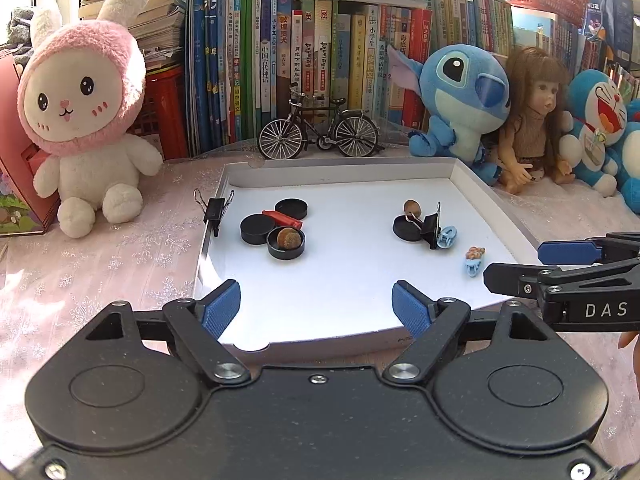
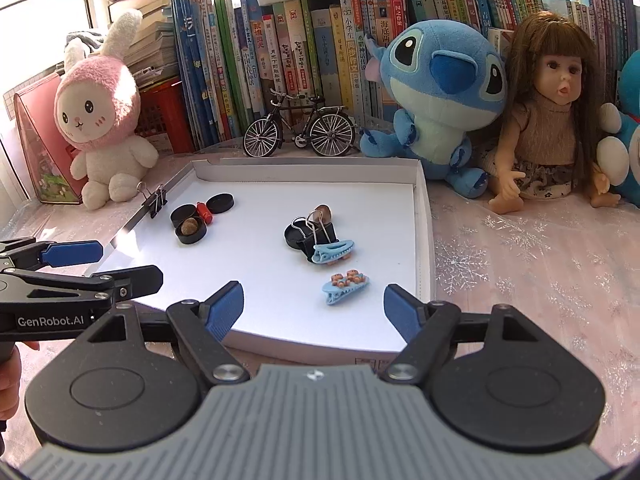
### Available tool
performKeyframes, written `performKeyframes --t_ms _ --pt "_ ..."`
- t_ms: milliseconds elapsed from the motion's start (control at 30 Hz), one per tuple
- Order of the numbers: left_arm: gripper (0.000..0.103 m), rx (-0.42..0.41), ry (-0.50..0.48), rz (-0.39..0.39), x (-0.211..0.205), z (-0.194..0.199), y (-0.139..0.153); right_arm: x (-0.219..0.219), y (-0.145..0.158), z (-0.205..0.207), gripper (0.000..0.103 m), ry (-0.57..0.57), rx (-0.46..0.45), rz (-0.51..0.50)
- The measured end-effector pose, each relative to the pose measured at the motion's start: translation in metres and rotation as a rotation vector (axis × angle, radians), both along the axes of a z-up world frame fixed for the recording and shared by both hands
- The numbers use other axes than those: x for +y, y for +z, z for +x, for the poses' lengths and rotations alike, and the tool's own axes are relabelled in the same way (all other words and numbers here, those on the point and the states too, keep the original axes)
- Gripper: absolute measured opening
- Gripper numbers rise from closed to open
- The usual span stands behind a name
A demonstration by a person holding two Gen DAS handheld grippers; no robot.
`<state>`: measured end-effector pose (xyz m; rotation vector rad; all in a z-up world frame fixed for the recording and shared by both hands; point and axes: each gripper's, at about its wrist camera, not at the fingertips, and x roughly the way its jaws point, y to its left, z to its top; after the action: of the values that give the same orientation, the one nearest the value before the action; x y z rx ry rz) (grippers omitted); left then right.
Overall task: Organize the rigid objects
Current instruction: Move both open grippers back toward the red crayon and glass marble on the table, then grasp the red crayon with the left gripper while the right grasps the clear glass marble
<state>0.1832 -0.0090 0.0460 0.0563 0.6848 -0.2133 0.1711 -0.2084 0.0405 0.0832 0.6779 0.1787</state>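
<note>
A shallow white tray [image 1: 344, 172] [image 2: 424, 240] holds small objects. On its left lie black round lids [image 1: 257, 229] [image 2: 220, 203], a red tube [image 1: 282, 219] [image 2: 204, 213] and a walnut in a lid [image 1: 286, 240] [image 2: 190, 228]. On the right lie a black lid [image 1: 405, 227], a nut [image 1: 412, 207] [image 2: 322, 213], a binder clip [image 1: 431, 227] [image 2: 316, 236] and two blue hair clips [image 1: 473, 260] [image 2: 345, 284]. Another binder clip [image 1: 214, 210] [image 2: 155, 202] grips the left rim. My left gripper [image 1: 316, 308] is open and empty at the tray's near edge. My right gripper [image 2: 314, 312] is open and empty, just short of the nearer hair clip.
A toy bicycle [image 1: 318, 130] [image 2: 300, 128] stands behind the tray before a row of books [image 1: 304, 48]. A pink rabbit plush [image 1: 86, 120] sits left. A blue Stitch plush [image 2: 436, 92], a doll [image 2: 556, 112] and a Doraemon plush [image 1: 600, 128] sit right. A lace cloth [image 2: 520, 280] covers the table.
</note>
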Motion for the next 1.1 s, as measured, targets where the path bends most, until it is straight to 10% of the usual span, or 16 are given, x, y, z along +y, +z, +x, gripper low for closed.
performKeyframes --t_ms 1100 --pt "0.086 0.009 -0.186 -0.080 -0.028 -0.136 -0.025 -0.014 -0.037 -0.172 0.088 -0.081 -0.176 -0.137"
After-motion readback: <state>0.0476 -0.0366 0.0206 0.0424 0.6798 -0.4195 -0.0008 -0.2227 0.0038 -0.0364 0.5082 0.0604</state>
